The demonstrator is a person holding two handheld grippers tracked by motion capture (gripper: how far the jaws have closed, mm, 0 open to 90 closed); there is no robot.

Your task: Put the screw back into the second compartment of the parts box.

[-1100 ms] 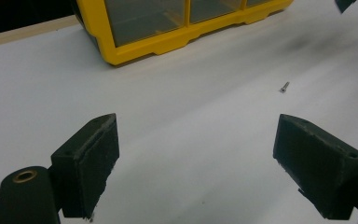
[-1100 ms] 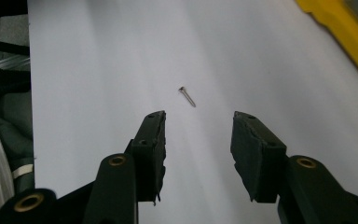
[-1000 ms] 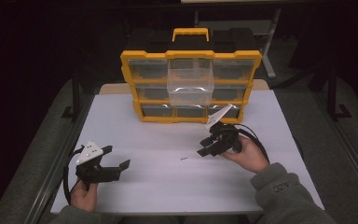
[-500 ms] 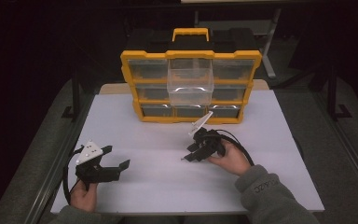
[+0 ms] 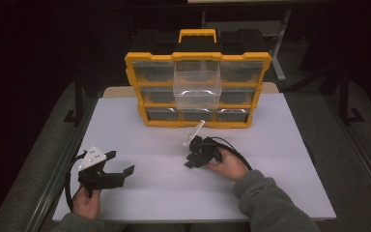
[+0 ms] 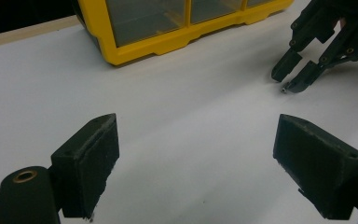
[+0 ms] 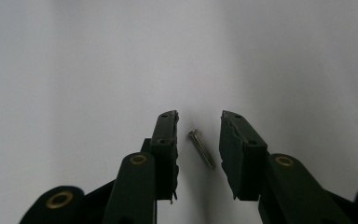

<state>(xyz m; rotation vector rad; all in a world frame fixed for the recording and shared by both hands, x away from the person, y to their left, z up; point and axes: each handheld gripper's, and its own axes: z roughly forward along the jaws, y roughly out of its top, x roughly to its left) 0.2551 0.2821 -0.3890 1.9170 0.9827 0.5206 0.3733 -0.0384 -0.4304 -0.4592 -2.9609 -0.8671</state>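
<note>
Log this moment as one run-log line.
right gripper: jaws closing around screw on table, not yet gripped | left gripper: open, idle | organizer: one drawer pulled out

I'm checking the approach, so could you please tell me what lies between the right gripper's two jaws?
A small screw lies on the white table between the right gripper jaws, touching neither, as the right gripper view shows.

Organizer (image 6: 168,28) top beyond the frame edge.
</note>
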